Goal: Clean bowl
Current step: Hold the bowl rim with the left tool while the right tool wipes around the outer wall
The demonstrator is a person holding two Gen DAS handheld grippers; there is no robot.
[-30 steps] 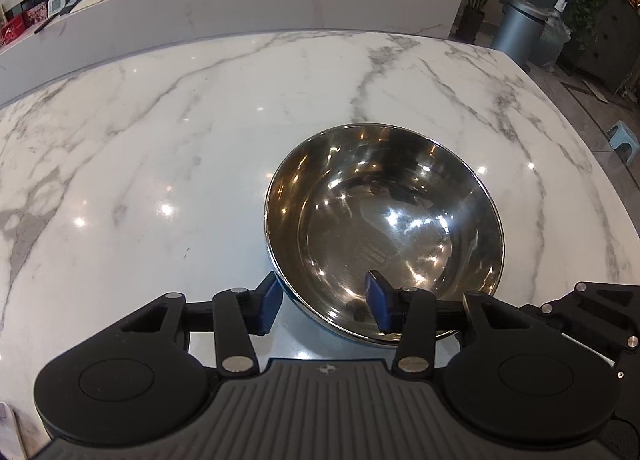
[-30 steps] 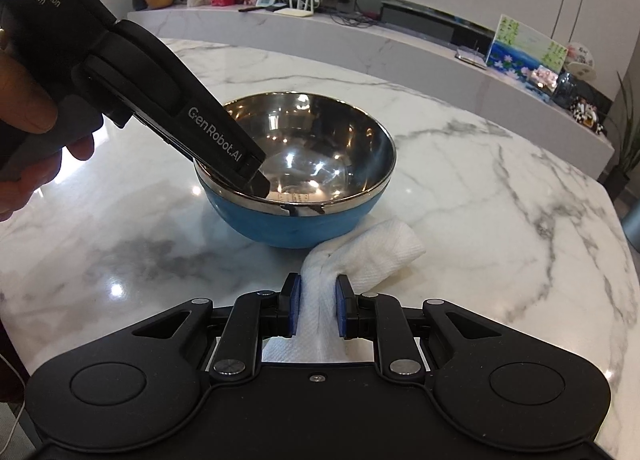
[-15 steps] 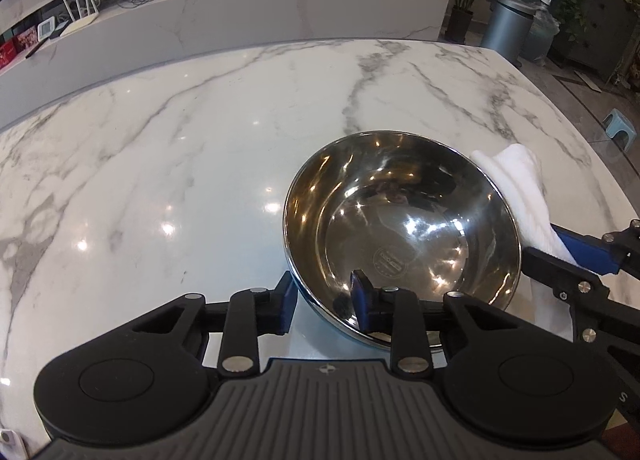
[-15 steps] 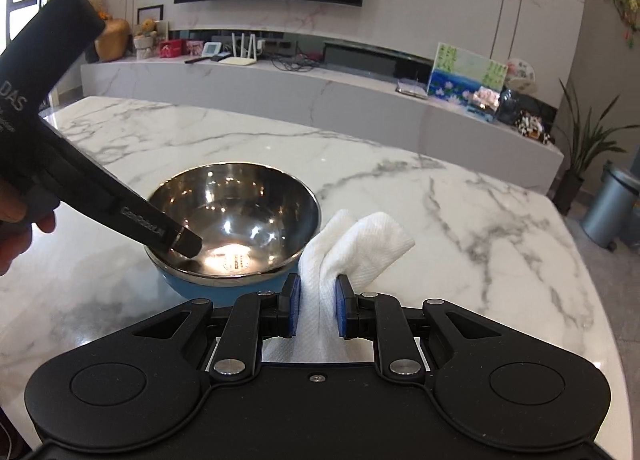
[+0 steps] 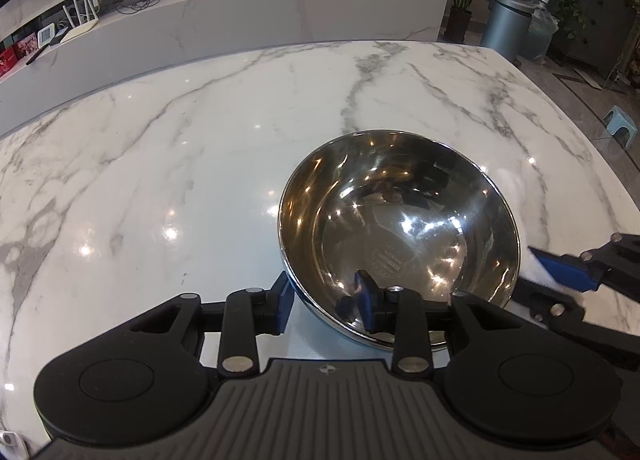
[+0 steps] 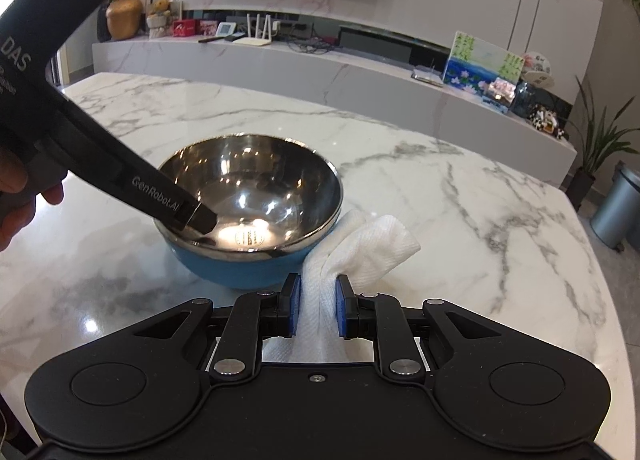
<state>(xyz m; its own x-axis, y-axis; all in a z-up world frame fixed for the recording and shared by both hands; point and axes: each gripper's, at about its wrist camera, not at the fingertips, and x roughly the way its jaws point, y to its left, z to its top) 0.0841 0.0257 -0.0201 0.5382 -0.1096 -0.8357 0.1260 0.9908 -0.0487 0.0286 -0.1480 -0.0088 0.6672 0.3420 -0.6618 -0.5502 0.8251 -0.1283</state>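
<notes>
A steel bowl (image 5: 400,228) with a blue outside (image 6: 240,272) stands on the white marble table (image 5: 200,180). My left gripper (image 5: 324,306) straddles the bowl's near rim, one pad outside the wall and one inside. Its jaws are opening, with the rim between them and a gap beside the pads. In the right wrist view the left gripper (image 6: 196,220) dips over the bowl's left rim. My right gripper (image 6: 316,310) is shut on a white paper towel (image 6: 368,248), just right of the bowl. The right gripper's blue pad (image 5: 560,272) shows at the left wrist view's right edge.
A person's hand (image 6: 16,204) holds the left gripper's handle. Beyond the table runs a long marble counter (image 6: 320,72) with a router, a picture and small items. A grey bin (image 5: 506,28), potted plants and a small stool (image 5: 620,126) stand off the table's right side.
The left jaws narrowed around the bowl's rim, then widened again. The right gripper with the towel came in beside the bowl's right side.
</notes>
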